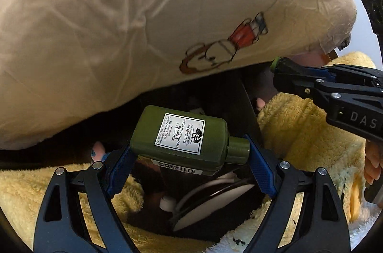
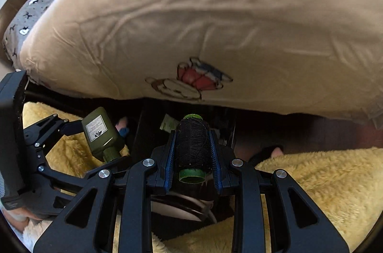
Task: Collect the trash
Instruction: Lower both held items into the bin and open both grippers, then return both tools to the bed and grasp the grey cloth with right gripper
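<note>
The left gripper [image 1: 190,152] holds a green lotion bottle [image 1: 184,140] end to end, jaws wide on it, and the right gripper [image 2: 192,152] has narrow jaws clamped on a black thread spool [image 2: 192,145]. Both hang over a dark bin [image 1: 210,200], I judge for dropping. A yellow fleece blanket [image 2: 311,181] lies around, and a cream pillow [image 1: 119,25] is above.

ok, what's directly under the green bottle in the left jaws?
Under the green bottle is a dark opening edged by yellow fleece: a white disc with a dark rim and a small white cap-like piece show. The rest is in shadow or behind the bottle.
</note>
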`<state>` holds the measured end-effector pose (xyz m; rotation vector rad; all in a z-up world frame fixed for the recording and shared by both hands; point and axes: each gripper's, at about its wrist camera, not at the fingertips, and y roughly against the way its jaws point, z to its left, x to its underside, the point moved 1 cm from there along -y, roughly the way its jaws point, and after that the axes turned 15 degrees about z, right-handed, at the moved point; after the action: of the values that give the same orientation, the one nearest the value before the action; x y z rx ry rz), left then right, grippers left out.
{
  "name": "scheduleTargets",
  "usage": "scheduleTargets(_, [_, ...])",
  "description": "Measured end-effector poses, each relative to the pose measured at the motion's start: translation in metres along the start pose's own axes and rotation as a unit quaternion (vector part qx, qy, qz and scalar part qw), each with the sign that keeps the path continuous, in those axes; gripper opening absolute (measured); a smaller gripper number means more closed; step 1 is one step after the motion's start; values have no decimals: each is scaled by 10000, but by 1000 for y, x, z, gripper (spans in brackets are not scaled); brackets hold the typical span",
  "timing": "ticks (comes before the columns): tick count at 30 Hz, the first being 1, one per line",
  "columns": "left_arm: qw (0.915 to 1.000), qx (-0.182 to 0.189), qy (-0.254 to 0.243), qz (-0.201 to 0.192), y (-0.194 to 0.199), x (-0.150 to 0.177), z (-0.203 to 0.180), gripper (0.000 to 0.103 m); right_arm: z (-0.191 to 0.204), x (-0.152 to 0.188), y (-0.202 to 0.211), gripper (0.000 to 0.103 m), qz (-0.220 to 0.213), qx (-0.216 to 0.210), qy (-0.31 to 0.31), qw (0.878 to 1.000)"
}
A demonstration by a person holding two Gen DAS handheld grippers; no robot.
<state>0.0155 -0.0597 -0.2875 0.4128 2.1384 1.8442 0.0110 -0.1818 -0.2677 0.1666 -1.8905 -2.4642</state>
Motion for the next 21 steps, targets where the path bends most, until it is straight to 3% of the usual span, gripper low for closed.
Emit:
scheduleTargets(6, [9996, 140, 62, 236, -16, -1, 6, 82, 4, -7, -18, 27, 201, -38, -52, 9998])
scheduleTargets(17, [9992, 241, 75, 312, -20, -5, 7, 82, 1, -16, -21, 30, 259, -52, -111, 9996])
scheduleTargets(20, [9992, 255, 120, 292, -17, -6, 11, 84, -2, -15, -17, 57, 199, -82, -170, 9996])
scheduleTargets(21, [9992, 259, 145, 262, -15, -7, 12, 87, -3, -15, -15, 59, 173, -90, -183, 9996])
